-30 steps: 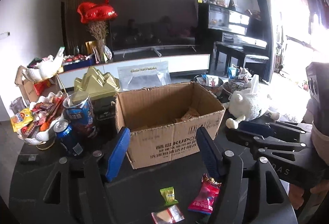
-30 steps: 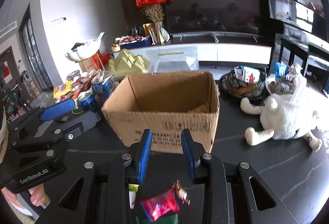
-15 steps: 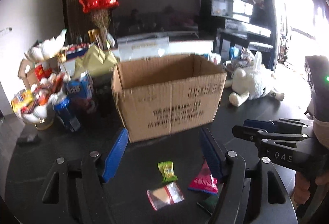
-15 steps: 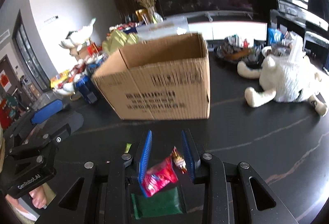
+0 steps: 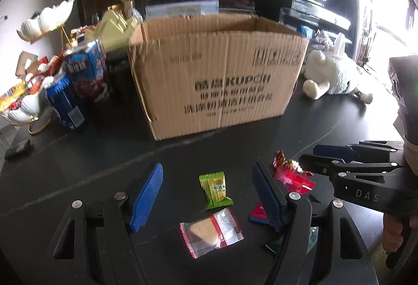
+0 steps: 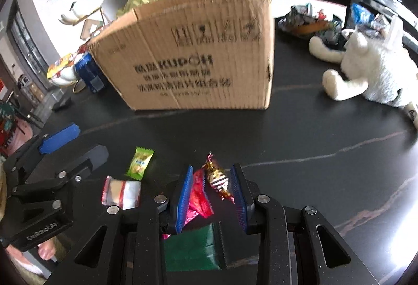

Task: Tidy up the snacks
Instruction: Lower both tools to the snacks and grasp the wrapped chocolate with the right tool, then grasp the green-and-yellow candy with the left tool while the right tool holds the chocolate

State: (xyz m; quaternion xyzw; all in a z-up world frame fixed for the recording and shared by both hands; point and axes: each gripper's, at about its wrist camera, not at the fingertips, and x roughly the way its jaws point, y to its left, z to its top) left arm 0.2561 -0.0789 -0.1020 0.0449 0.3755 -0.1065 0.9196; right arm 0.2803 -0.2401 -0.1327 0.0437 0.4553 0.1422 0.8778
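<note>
Several loose snacks lie on the black table in front of an open cardboard box [image 5: 216, 75]. My left gripper [image 5: 207, 193] is open, low over a green candy packet [image 5: 215, 189] and a clear packet with a biscuit [image 5: 211, 231]. My right gripper [image 6: 211, 193] is open, its jaws on either side of a red packet [image 6: 198, 197] and a gold striped wrapped candy [image 6: 218, 180]. A dark green packet [image 6: 193, 248] lies under it. The box also shows in the right wrist view [image 6: 193, 62].
A white plush toy [image 5: 331, 73] lies right of the box. Blue cans [image 5: 65, 102] and a white dish of snacks [image 5: 21, 102] stand to the left. A bowl of snacks [image 6: 308, 21] sits behind the plush.
Both grippers have dropped down toward the table and the loose snacks. The box now looks taller, and its inside is out of sight.
</note>
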